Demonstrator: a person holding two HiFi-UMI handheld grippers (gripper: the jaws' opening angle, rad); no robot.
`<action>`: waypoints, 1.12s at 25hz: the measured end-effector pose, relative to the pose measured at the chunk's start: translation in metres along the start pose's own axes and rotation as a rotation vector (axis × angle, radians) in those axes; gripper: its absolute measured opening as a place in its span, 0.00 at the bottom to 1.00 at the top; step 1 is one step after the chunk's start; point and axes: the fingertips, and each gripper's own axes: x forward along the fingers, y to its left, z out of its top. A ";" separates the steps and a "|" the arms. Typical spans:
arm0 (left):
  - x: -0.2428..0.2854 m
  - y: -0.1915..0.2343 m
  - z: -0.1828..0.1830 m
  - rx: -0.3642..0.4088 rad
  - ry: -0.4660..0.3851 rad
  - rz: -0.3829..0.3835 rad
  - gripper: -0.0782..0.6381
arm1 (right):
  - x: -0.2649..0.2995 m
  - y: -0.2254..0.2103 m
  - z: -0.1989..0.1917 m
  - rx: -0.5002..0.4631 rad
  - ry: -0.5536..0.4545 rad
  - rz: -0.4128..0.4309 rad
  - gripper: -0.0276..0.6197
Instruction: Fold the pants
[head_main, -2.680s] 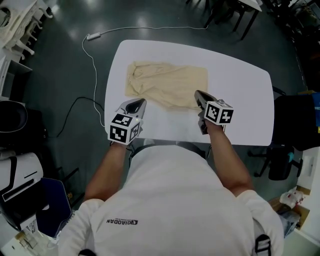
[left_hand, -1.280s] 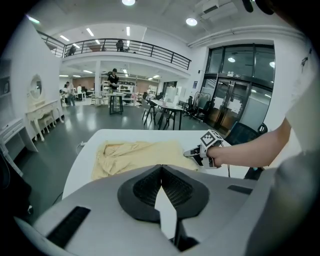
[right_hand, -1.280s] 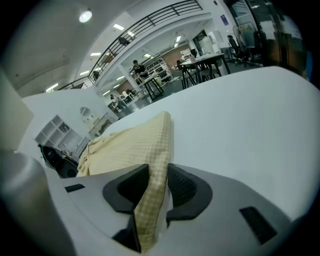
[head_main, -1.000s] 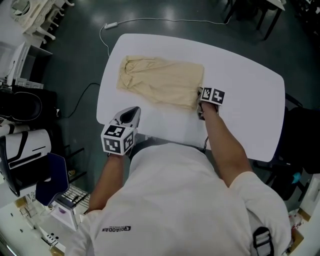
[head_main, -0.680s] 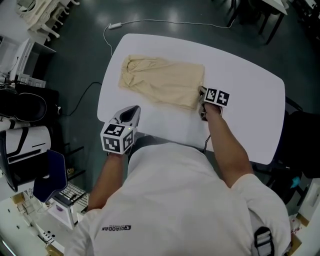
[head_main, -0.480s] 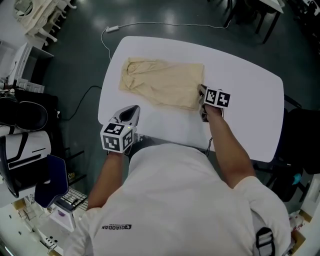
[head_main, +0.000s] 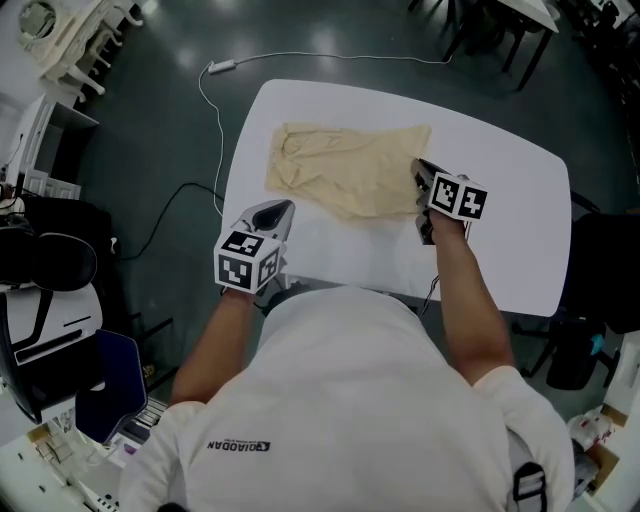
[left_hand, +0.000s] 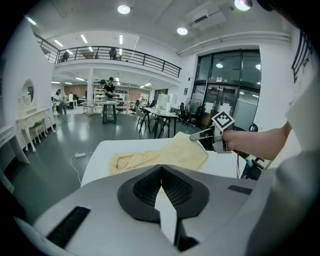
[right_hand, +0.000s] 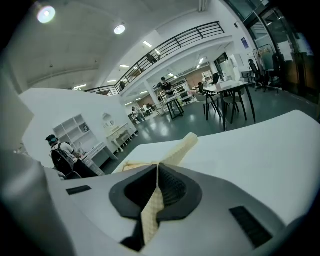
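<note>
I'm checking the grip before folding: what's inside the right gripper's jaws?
A corner of the beige pants, pinched in the right gripper and held above the white table. The gripper's body hides how deep the fabric sits.

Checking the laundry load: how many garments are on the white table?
1. The cream fabric pants lie across the far half of the white table, their right end pinched in the right claw and raised. The person's torso hides the near edge.
</note>
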 end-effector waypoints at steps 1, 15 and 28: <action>-0.003 0.012 0.000 -0.004 -0.005 -0.004 0.15 | 0.001 0.012 0.006 0.001 -0.011 -0.001 0.09; -0.023 0.109 -0.005 -0.031 -0.049 -0.105 0.15 | 0.033 0.134 0.056 -0.051 -0.082 -0.025 0.09; -0.046 0.158 -0.020 -0.069 -0.052 -0.101 0.15 | 0.089 0.201 0.055 -0.030 -0.060 0.024 0.09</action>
